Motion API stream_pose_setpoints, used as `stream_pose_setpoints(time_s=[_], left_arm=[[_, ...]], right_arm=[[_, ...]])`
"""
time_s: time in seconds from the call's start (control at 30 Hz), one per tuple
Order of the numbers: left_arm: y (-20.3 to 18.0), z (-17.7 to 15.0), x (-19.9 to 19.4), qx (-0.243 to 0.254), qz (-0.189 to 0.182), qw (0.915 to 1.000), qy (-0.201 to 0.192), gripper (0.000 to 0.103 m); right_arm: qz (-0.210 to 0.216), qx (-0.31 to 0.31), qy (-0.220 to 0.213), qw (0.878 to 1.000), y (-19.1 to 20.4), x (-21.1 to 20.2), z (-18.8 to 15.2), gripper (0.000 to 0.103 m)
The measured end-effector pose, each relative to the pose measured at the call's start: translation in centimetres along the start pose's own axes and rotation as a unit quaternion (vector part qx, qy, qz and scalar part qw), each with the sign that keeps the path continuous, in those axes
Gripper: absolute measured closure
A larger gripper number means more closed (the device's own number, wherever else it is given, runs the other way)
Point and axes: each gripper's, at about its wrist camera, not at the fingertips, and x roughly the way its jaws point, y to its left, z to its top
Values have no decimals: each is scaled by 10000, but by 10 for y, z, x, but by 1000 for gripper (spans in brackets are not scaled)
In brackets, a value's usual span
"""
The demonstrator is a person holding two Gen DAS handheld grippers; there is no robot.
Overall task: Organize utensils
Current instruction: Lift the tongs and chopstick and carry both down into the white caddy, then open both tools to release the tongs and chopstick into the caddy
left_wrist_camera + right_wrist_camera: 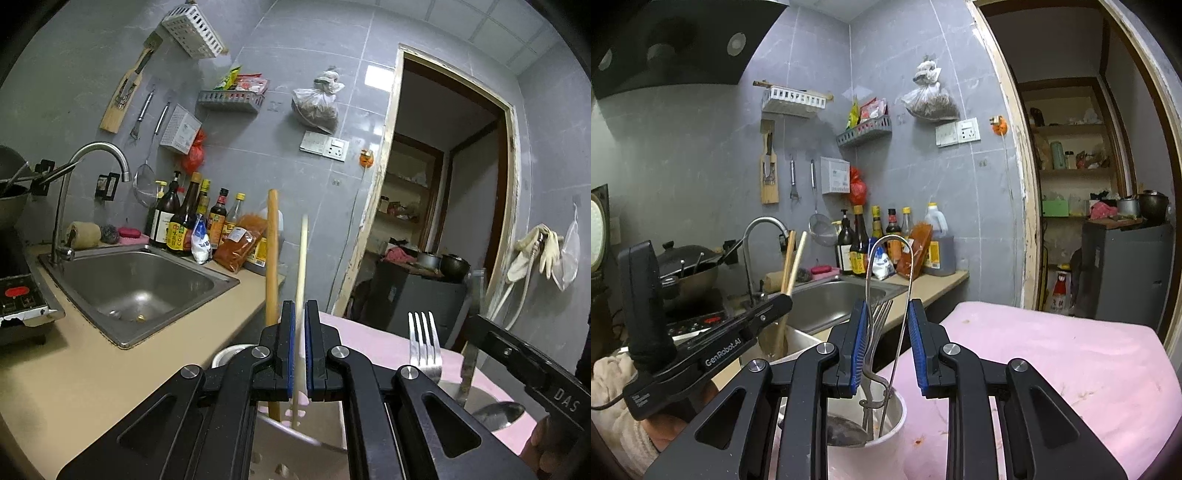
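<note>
Lowering two loads at once carries the main risk at this moment. The left gripper [300, 350] is closed almost fully on a pale chopstick [302, 280], which stands near upright with its lower end inside a white slotted holder [295, 446]; a wooden chopstick [272, 254] stands just beside it, seemingly loose in the same holder. The right gripper [886, 350] is partly open, its pads bearing on the two sides of a looped wire utensil handle [891, 295] whose foot is in a white cup [886, 417] on the pink-covered tabletop [1052, 350]. A fork [877, 332] and a ladle bowl [846, 430] share that cup.

- Slip: the thin chopstick may pivot between the pads if its tip catches a slot.
- Tipping: side load from the wire handle could topple the crowded cup.
- Collision: both grippers work close together and may foul each other.
</note>
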Motion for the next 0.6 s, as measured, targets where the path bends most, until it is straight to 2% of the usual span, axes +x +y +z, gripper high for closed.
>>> stream_pose_setpoints(time_s=[0.1, 0.23, 0.3, 0.4, 0.47, 0.6], left_arm=[[-3, -2, -3, 81, -70, 9999, 47, 99], [-6, -2, -6, 114, -146, 9998, 99, 96], [-6, 1, -9, 130, -165, 9997, 91, 94], [-10, 6, -14, 161, -251, 9995, 70, 83], [-13, 8, -19, 172, -328, 9993, 71, 69], [-22, 16, -29, 266, -410, 9988, 61, 63]], right_arm=[[7, 6, 62, 10000, 0, 1, -3, 81], [51, 45, 47, 10000, 0, -1, -3, 73], [52, 41, 29, 10000, 0, -3, -2, 73], [60, 55, -43, 10000, 1, -6, 1, 72], [28, 60, -92, 9999, 0, -9, 3, 71], [-94, 76, -211, 9997, -3, -19, 9, 61]])
